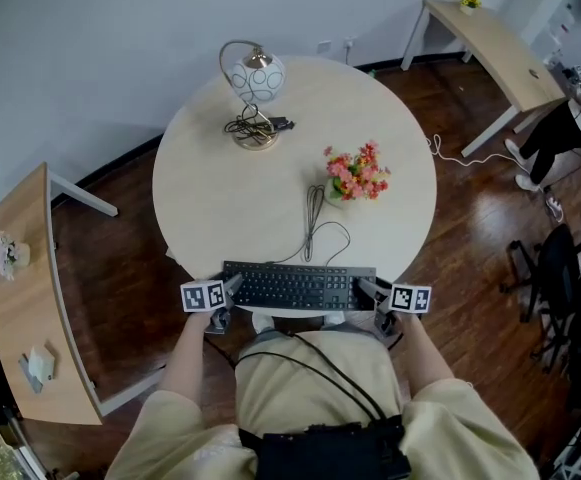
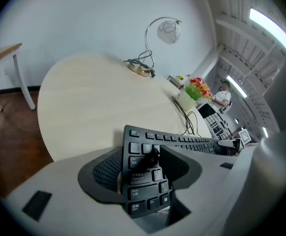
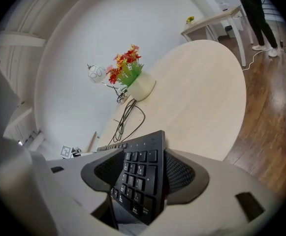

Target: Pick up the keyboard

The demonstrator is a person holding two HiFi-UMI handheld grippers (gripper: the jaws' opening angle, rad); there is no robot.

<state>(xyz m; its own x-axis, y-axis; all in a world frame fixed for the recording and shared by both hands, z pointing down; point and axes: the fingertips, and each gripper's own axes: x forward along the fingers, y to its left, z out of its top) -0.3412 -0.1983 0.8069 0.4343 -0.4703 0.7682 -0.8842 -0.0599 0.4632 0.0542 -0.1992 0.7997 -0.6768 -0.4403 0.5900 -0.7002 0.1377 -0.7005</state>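
Left gripper [image 1: 232, 290], right gripper [image 1: 371, 291]: clamp keyboard [image 1: 300, 286] | ends covered by jaws

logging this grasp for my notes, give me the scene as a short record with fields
keyboard: black keyboard at the near edge of the round table
cable: cable loops from the keyboard toward the flower vase
left gripper: left gripper shut on the keyboard's left end
right gripper: right gripper shut on its right end, over the number pad
also on table: desk lamp at the far side
lifted: cannot tell
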